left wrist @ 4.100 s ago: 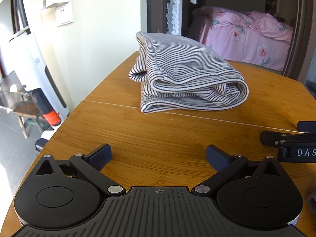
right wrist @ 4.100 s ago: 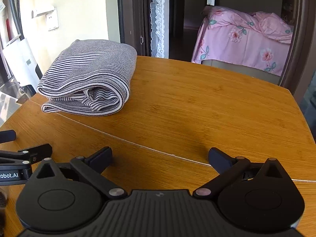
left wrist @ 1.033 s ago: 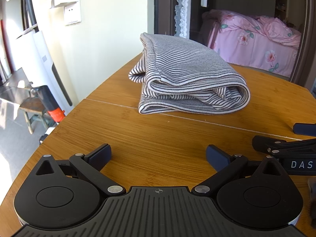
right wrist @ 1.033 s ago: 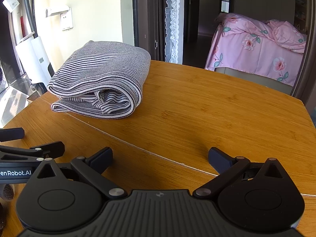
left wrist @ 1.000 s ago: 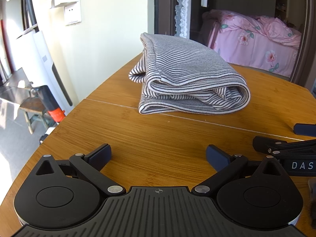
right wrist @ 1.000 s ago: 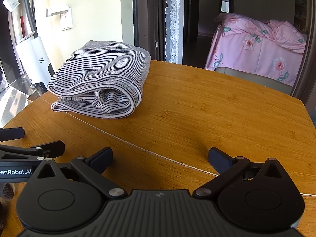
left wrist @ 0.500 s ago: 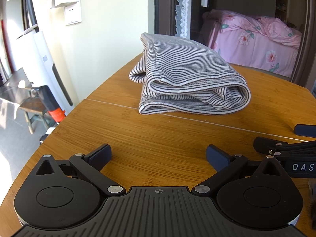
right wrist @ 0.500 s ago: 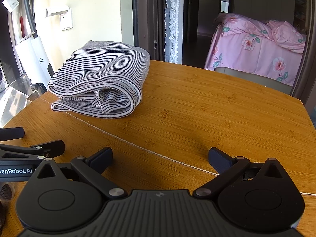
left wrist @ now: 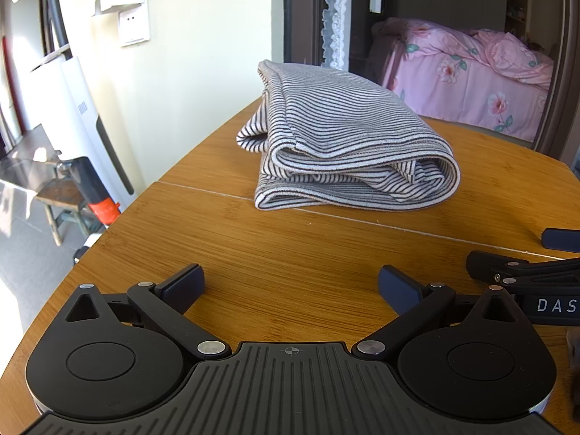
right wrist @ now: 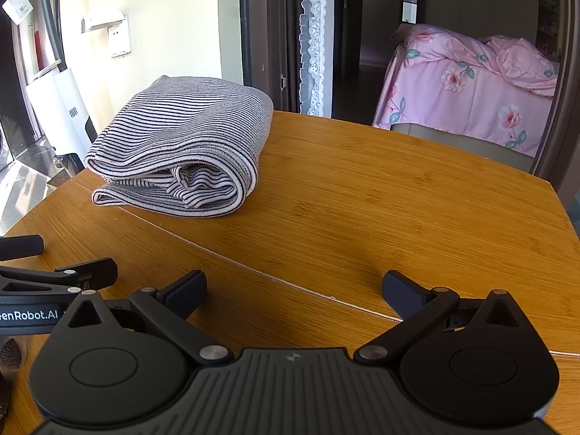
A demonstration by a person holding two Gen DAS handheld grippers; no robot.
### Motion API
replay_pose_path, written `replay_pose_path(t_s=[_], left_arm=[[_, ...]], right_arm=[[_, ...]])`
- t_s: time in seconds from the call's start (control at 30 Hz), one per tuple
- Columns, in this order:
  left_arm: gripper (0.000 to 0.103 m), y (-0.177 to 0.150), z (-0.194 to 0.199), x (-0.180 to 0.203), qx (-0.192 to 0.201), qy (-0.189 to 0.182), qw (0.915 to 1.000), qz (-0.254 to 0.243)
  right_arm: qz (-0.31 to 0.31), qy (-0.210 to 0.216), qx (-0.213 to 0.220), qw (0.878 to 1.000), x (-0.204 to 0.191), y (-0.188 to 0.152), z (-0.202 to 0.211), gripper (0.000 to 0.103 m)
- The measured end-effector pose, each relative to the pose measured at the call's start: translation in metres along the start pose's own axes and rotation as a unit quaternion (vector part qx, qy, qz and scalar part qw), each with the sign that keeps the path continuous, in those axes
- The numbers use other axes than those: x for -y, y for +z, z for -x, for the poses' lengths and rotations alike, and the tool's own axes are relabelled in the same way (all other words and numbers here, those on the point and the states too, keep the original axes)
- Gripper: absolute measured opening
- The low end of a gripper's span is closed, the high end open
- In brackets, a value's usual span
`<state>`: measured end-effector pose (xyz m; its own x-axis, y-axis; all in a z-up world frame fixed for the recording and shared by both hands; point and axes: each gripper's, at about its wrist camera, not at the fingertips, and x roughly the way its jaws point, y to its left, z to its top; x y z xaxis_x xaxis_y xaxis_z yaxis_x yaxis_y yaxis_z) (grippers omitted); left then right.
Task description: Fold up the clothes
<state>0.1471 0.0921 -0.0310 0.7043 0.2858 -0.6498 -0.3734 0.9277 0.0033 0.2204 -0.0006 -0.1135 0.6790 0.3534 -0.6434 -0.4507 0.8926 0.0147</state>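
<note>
A wooden table [left wrist: 326,253] with a pale seam across its top fills the lower and middle frame. A folded striped garment [left wrist: 348,152] is seen lying on it, left of centre in the right wrist view, straddling the seam.

Bare wooden table [right wrist: 380,199] lies right of the folded striped garment [right wrist: 181,148], its only obstacle.
</note>
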Motion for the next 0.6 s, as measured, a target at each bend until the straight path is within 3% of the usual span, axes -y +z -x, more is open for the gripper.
replay_pose_path(t_s=[0.6], left_arm=[[0.103,-0.0002,0.0001,0.0001,0.000,0.000,1.0000,0.000]], right_arm=[[-0.001,-0.002,0.000,1.000,-0.0009,-0.0005,-0.0004,0.103]])
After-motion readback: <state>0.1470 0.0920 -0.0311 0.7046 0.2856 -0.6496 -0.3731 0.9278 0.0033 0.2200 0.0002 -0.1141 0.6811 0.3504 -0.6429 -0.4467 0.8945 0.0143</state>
